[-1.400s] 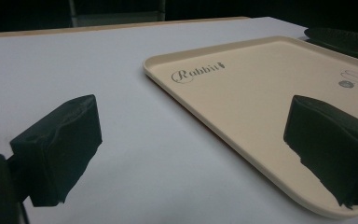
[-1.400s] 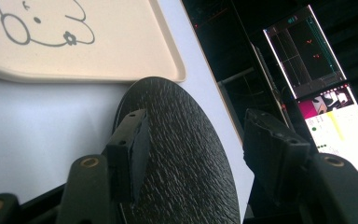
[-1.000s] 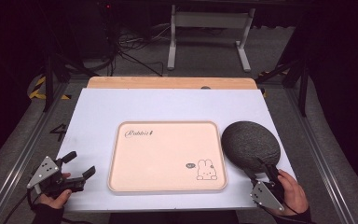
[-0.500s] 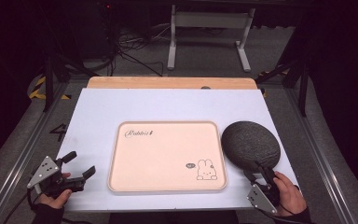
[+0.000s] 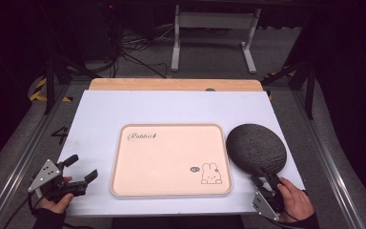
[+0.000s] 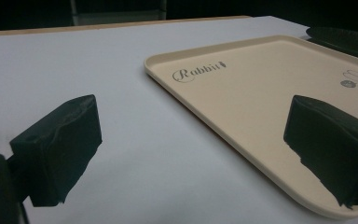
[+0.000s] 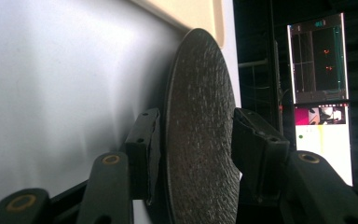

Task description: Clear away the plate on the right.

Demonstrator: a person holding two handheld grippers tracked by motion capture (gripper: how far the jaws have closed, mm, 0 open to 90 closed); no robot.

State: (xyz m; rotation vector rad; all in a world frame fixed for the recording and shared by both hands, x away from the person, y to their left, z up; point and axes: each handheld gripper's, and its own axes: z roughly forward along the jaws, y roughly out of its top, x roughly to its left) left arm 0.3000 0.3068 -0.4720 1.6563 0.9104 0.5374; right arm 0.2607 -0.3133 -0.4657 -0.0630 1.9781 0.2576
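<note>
Dark, speckled plate (image 5: 256,149) is seen just right of the pink tray (image 5: 171,160), its near rim straddled by the right gripper (image 7: 193,140), fingers (image 7: 142,149) not clearly clamped. Left gripper (image 5: 78,168) is held released beside the tray. A shallow edge grip could let it slip.

Table (image 5: 171,107) beyond tray (image 5: 171,160) seemingly open.
</note>
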